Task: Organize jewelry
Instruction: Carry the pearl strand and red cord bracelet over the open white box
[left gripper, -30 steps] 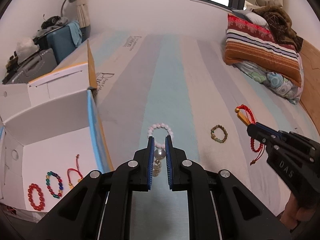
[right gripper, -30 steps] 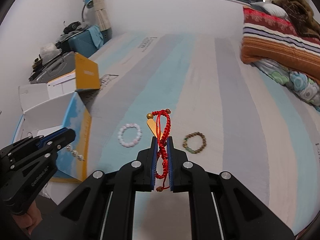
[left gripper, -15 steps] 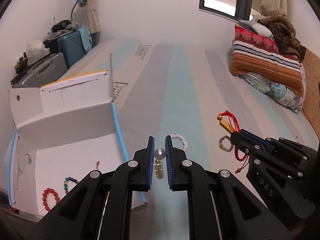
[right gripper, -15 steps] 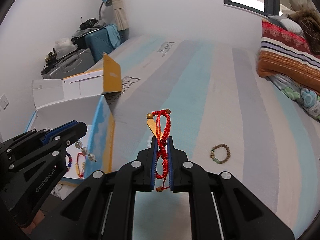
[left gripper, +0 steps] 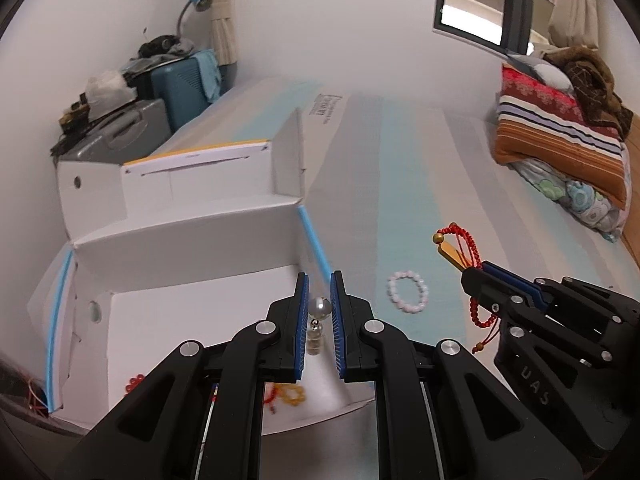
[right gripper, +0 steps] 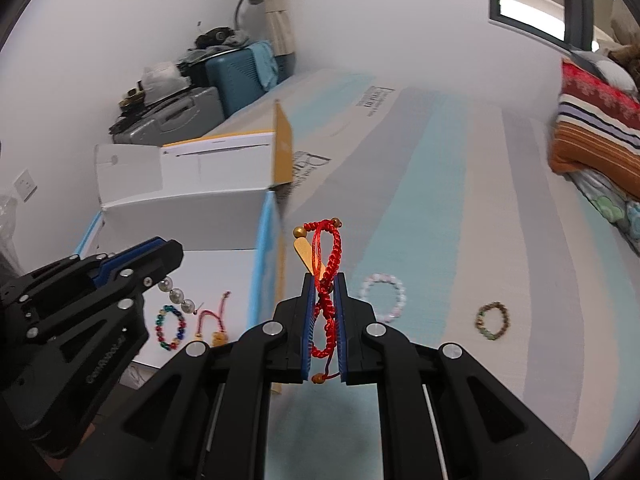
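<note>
Both sets of jaws are closed tight on jewelry — the left gripper (left gripper: 319, 307) pinches a pearl string (left gripper: 318, 322) and the right gripper (right gripper: 324, 312) pinches a red braided bracelet (right gripper: 325, 280). Biggest thing here is the striped bed (left gripper: 400, 184), and on it sits the white box (left gripper: 192, 240), open at the top. Inside the box lie a rainbow bead bracelet (right gripper: 171, 327) and a pink cord charm (right gripper: 212, 320). Out on the bed, well apart from the box, rest a pink bead bracelet (left gripper: 408, 292) and a small brown bead bracelet (right gripper: 493, 320). The red one looks soft and floppy and very light, so I think holding it at the middle of the braid is best, as it is now. The pearl string looks light too, but smooth and slippery — best to pinch one round pearl. A second ago both grippers were out over the bed; now the left one hangs over the box floor, and the right one has come closer to the box wall.
</note>
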The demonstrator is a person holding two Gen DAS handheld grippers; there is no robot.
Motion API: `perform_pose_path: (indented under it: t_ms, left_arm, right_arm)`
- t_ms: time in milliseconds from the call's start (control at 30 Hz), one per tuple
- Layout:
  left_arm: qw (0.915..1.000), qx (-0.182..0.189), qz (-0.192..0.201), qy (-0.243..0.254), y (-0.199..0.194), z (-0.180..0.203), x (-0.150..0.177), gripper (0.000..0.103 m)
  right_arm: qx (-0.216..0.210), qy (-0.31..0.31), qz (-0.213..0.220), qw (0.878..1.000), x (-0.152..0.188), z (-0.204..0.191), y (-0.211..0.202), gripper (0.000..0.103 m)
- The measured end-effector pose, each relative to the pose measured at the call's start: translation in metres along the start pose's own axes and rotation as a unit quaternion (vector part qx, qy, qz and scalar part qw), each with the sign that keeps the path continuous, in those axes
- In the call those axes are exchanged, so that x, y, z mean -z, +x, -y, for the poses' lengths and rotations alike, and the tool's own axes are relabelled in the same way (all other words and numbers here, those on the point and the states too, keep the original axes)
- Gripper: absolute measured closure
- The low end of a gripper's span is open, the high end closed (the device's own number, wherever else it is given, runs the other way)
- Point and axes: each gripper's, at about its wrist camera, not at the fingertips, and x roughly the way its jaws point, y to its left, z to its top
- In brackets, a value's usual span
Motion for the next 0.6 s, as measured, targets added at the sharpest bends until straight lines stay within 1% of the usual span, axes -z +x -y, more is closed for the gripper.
perform_pose_path:
  t_ms: [300, 600]
  left_arm:
    - [0.9995, -0.024, -0.004, -0.019, -0.003, -0.042, 0.008, 0.092]
    - [0.9982, -0.047, -0.02, -0.031, -0.001, -0.078, 0.022, 0.092]
  right_arm:
    - [-0.023, -0.019, -0.005, 1.0, -0.005, -0.043, 0.012, 0.094]
    - [-0.045, -0.037, -0.025, 0.998, -0.004, -0.081, 0.034, 0.094]
